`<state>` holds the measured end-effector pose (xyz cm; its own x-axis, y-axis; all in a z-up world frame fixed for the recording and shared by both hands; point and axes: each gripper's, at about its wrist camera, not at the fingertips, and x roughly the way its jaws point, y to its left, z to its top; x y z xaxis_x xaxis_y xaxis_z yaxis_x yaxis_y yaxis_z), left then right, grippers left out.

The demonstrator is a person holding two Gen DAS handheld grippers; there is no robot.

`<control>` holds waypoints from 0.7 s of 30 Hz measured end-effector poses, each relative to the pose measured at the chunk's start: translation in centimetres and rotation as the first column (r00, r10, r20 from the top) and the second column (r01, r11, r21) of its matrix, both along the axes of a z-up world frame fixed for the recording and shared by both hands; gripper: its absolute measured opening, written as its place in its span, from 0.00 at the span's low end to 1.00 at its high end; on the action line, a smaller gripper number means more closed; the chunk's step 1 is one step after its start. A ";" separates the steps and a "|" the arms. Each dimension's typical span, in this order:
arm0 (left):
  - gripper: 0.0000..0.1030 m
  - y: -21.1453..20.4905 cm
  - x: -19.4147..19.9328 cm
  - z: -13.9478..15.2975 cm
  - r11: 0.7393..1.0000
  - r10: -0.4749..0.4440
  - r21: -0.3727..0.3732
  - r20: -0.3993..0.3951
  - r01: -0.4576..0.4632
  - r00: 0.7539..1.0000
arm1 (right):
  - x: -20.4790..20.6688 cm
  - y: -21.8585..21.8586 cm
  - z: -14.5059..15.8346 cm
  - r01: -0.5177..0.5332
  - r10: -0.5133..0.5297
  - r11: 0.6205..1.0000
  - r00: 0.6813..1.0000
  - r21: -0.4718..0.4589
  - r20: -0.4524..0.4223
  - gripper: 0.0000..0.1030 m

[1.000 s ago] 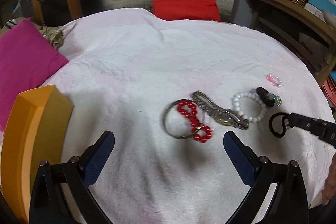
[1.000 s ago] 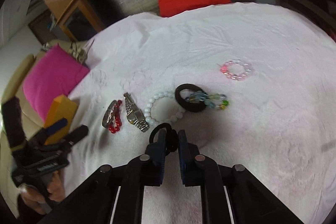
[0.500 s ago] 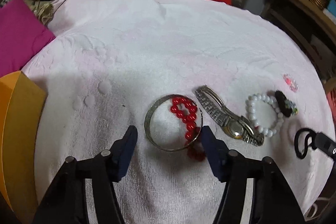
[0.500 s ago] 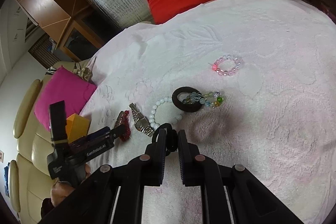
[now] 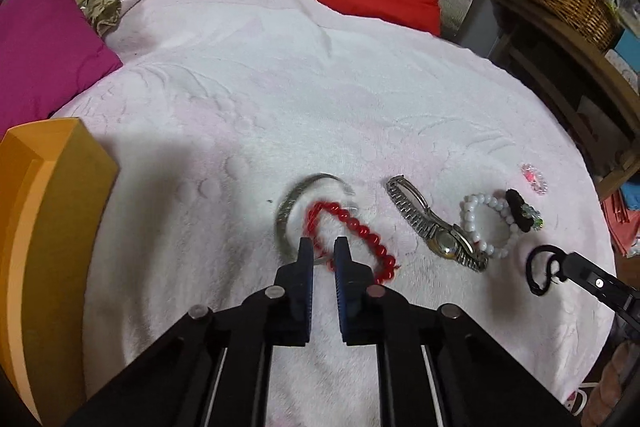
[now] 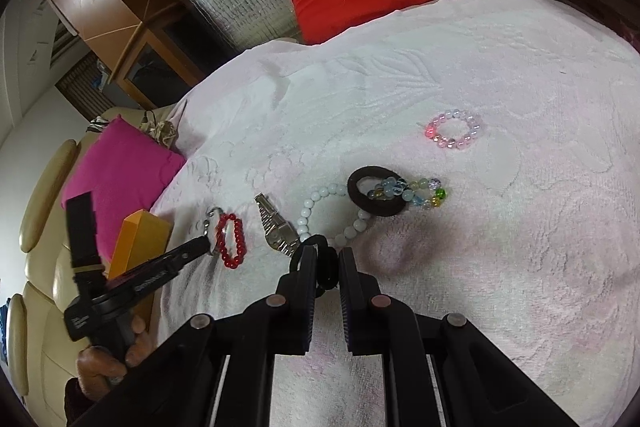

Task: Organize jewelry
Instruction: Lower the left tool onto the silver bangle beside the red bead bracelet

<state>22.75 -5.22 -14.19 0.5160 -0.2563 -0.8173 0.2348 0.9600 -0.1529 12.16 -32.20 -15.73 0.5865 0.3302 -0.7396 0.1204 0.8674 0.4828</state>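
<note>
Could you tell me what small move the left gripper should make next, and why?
Probably lift slightly and carry toward the orange box. The left gripper looks shut on the red bead bracelet, which still lies tangled with the silver bangle on the white cloth, so a gentle lift would show whether the bangle comes along.

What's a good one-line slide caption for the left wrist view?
Left gripper closed on a silver bangle and red bead bracelet on the white cloth.

watch (image 5: 436, 227) shiny metal; red beads (image 5: 360, 231) glossy; cloth (image 5: 320, 87) matt terry
</note>
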 end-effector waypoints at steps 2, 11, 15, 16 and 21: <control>0.08 1.0 -0.4 0.2 1.000 0.003 -0.006 0.004 -0.002 1.000 | 0.1 0.4 0.0 -0.004 0.004 1.000 1.000 -0.004 0.002 0.12; 0.29 2.2 0.5 -0.4 0.999 0.022 -0.023 -0.030 -0.023 0.999 | 0.5 2.6 -0.1 -0.033 0.033 0.999 0.999 -0.004 0.006 0.12; 0.67 2.1 1.0 -0.6 0.992 0.030 -0.117 -0.041 -0.035 0.999 | 0.6 2.7 -0.3 -0.032 0.032 0.999 0.999 -0.006 0.005 0.12; 0.69 1.8 1.0 -0.5 0.990 0.016 -0.138 -0.037 -0.021 0.999 | 0.6 2.6 -0.3 -0.027 0.027 1.000 1.000 -0.004 0.005 0.12; 0.80 0.0 2.1 -2.2 0.997 0.052 -0.062 -0.055 -0.056 0.997 | 0.6 1.9 -0.3 -0.014 0.014 1.000 1.000 0.003 0.010 0.12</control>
